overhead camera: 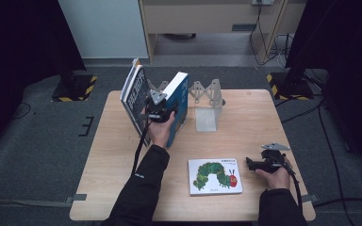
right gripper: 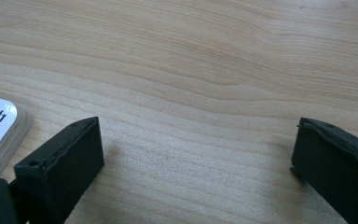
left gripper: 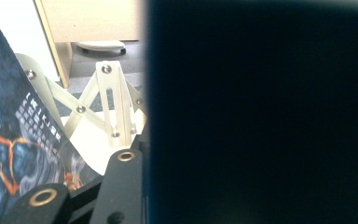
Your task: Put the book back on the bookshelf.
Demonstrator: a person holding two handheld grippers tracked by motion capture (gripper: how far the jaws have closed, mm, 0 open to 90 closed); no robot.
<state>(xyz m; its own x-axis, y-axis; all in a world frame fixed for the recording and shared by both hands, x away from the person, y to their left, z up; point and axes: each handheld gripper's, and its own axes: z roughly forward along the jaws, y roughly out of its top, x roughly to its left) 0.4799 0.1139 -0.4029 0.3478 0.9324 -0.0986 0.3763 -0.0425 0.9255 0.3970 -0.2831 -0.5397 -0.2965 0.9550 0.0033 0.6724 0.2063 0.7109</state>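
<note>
A thick blue book (overhead camera: 179,104) stands tilted on its lower edge at the back of the table, with my left gripper (overhead camera: 162,111) shut on it. In the left gripper view its dark cover (left gripper: 261,116) blocks the right side, and one black finger (left gripper: 121,182) lies against it. A dark-covered book (overhead camera: 134,94) leans just left of it, its blue and orange cover (left gripper: 9,140) close by. A caterpillar picture book (overhead camera: 215,175) lies flat near the front. My right gripper (overhead camera: 252,164) rests open beside that book's right edge, with bare wood between its jaws (right gripper: 196,144).
A pale expanding book rack (overhead camera: 206,96) stands at the back centre, and its crossed slats (left gripper: 107,102) show between the two upright books. The wooden table (overhead camera: 245,122) ends near the right hand. Cables and black stands lie on the floor beyond.
</note>
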